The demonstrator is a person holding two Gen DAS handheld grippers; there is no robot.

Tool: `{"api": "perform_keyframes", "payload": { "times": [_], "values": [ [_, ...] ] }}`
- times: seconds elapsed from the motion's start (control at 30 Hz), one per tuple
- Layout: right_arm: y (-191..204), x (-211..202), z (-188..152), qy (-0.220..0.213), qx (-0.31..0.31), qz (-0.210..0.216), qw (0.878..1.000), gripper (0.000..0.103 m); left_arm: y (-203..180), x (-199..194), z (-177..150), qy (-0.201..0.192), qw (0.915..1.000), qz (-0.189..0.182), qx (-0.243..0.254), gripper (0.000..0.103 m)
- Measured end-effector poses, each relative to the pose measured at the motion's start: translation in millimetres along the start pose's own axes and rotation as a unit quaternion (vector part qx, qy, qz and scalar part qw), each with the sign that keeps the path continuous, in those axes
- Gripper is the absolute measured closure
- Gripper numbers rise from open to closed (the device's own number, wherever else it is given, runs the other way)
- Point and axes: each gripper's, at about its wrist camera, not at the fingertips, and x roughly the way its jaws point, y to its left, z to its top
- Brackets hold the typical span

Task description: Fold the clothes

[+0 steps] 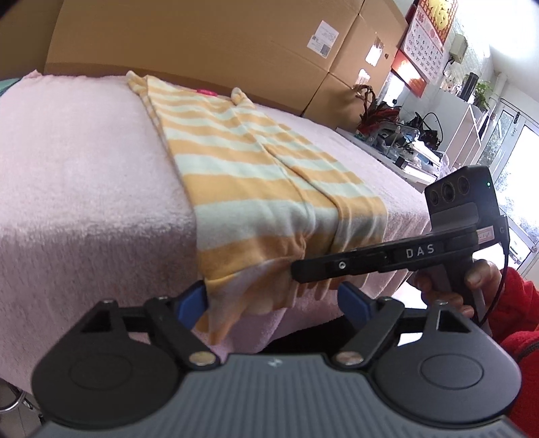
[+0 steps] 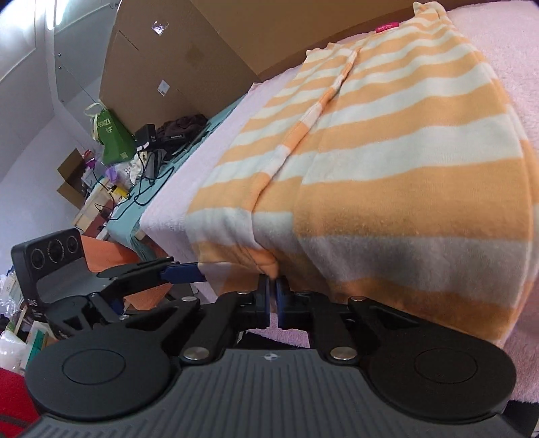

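On the tabletop (image 1: 84, 168), covered with a pink towel (image 1: 67, 209), we count one striped garment (image 1: 235, 175), orange and pale bands, folded lengthwise into a long strip running from the far edge to the near edge, its hem hanging over the front. One pink label (image 2: 386, 27) sits at its far end. Two cardboard boxes (image 1: 202, 37) stand behind, and one calendar (image 1: 427, 43) hangs on the wall at right.

We see two tongs. Left tongs (image 1: 273, 301): spread wide, blue pads either side of the hanging hem; the left pad (image 1: 193, 303) sits against the cloth edge, the right pad well clear, so nothing is clamped. Right tongs (image 2: 273, 296): pressed nearly together at the hem fold of the garment, with a sliver of cloth at the tips; from the left wrist view its black finger lies across the hem. We'd call it pinching the hem, though the contact point is partly hidden by the fold.

A hand (image 1: 471, 286) with a red sleeve (image 1: 518, 313) grips the right tongs' handle. Clutter on the side benches is too small to make out. The garment's underside and the tabletop's legs are out of sight.
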Motion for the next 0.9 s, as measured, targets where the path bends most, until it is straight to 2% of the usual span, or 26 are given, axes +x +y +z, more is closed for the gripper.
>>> {"api": "perform_keyframes", "payload": {
  "times": [0.07, 0.1, 0.17, 0.2, 0.23, 0.3, 0.33, 0.4, 0.47, 0.57, 0.6, 0.63, 0.67, 0.7, 0.77, 0.8, 0.83, 0.9],
  "values": [
    [3, -11, -2, -0.016, -0.007, 0.006, 1.0, 0.098, -5, -7, -1, -0.014, 0.9998, -0.003, 0.009, 0.001],
    [4, -14, -3, -0.022, -0.008, 0.009, 1.0, 0.098, -7, -8, -2, -0.021, 0.9997, -0.002, 0.014, 0.001],
    [2, -9, -6, -0.013, -0.011, -0.001, 1.0, 0.097, -7, -1, -2, -0.008, 0.9999, 0.0, 0.015, 0.001],
    [0, -5, -8, -0.005, -0.011, -0.01, 1.0, 0.092, -5, 3, -3, -0.002, 0.9999, 0.009, 0.015, 0.001],
    [-2, 2, -11, 0.008, -0.01, -0.016, 1.0, 0.08, -4, 7, -3, 0.003, 0.9997, 0.017, 0.014, 0.001],
    [-2, 6, -15, 0.021, -0.019, -0.031, 0.999, 0.065, -1, 5, -4, 0.004, 0.9989, 0.041, 0.02, 0.001],
    [0, 4, -16, 0.02, -0.028, -0.04, 0.999, 0.067, 1, 5, -4, 0.004, 0.9983, 0.053, 0.023, 0.001],
    [7, -15, -11, -0.008, -0.045, -0.029, 0.999, 0.072, 7, -1, -2, 0.0, 0.9977, 0.063, 0.024, 0.001],
    [14, -28, 2, -0.037, -0.052, 0.013, 0.998, 0.072, 13, 2, 1, 0.005, 0.9974, 0.064, 0.031, 0.001],
    [22, -34, 24, -0.078, -0.047, 0.079, 0.993, 0.069, 16, 17, 6, 0.013, 0.9978, 0.046, 0.045, 0.003],
    [18, -26, 28, -0.076, -0.042, 0.069, 0.994, 0.07, 17, 24, 7, 0.018, 0.9977, 0.039, 0.053, 0.005],
    [14, -17, 32, -0.075, -0.036, 0.059, 0.995, 0.076, 18, 29, 7, 0.02, 0.9974, 0.038, 0.058, 0.01],
    [10, -10, 36, -0.074, -0.027, 0.05, 0.996, 0.082, 19, 35, 7, 0.023, 0.9971, 0.037, 0.063, 0.02],
    [-2, -9, 37, -0.076, 0.006, 0.047, 0.996, 0.103, 21, 38, 5, 0.03, 0.9967, 0.039, 0.065, 0.027],
    [-14, -13, 42, -0.08, 0.055, 0.037, 0.995, 0.103, 24, 40, 3, 0.037, 0.9969, 0.035, 0.059, 0.046],
    [-15, -16, 44, -0.082, 0.069, 0.032, 0.994, 0.101, 26, 39, 2, 0.038, 0.9974, 0.03, 0.053, 0.047],
    [-10, -16, 47, -0.083, 0.057, 0.046, 0.994, 0.09, 27, 37, 1, 0.038, 0.998, 0.022, 0.046, 0.046],
    [-2, -10, 55, -0.083, 0.052, 0.086, 0.991, 0.083, 25, 35, 1, 0.04, 0.9983, 0.008, 0.041, 0.035]
  ]
}}
